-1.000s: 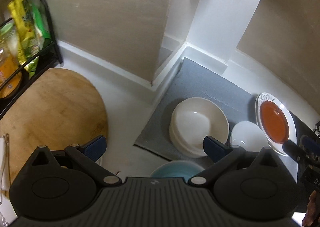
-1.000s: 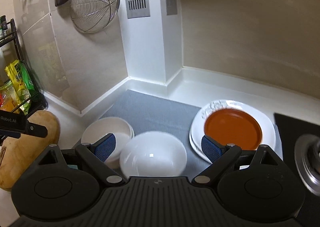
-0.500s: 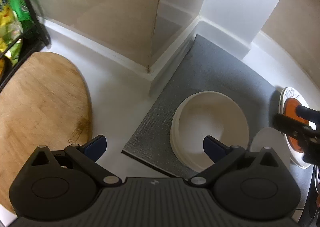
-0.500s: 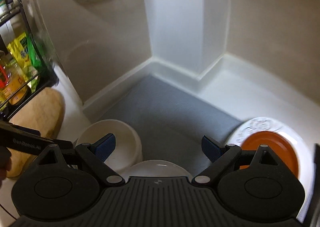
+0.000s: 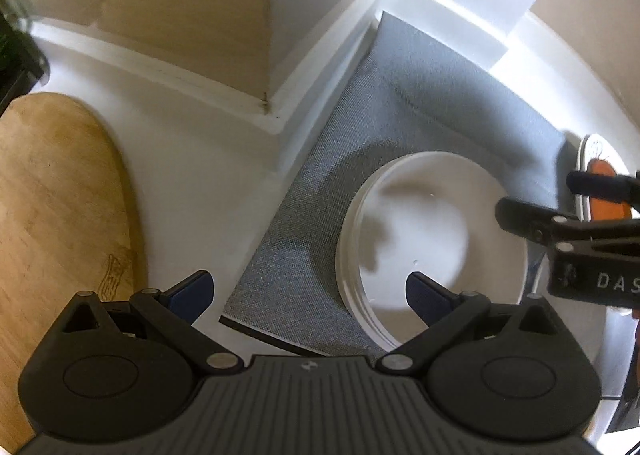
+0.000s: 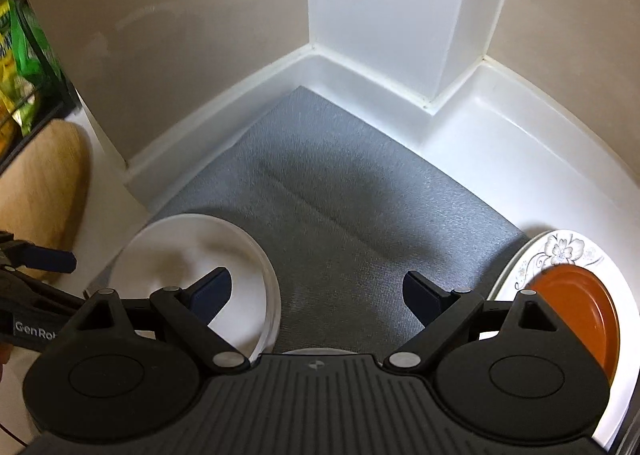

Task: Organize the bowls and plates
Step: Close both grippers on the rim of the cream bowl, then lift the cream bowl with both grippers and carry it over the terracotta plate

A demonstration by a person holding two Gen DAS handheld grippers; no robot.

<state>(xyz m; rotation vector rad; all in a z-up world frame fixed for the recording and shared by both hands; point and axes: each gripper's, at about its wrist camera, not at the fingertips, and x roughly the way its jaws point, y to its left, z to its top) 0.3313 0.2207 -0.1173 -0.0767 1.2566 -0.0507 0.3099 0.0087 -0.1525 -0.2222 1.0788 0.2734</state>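
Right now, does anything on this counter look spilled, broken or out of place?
Nothing stands out. The stacked white bowls sit level on the grey mat, the orange plate lies flat on the flowered plate, and no spill or chip shows.

Ahead of me the white counter [image 6: 500, 159] runs into a corner where beige walls [image 6: 168, 35] meet a square white column [image 6: 384, 7] that juts out from them. A raised white lip [image 6: 248, 91] runs along the foot of the walls and wraps round the column's base. A grey woven mat [image 6: 336, 191] lies on the counter, pushed up into the recess beside the column. Off to my left a round wooden board [image 5: 56, 207] rests flat on the counter, and behind it stands a black wire rack [image 6: 36, 111] with green and yellow packets [image 6: 20, 39]. Light glares brightly off the lip beside the column.
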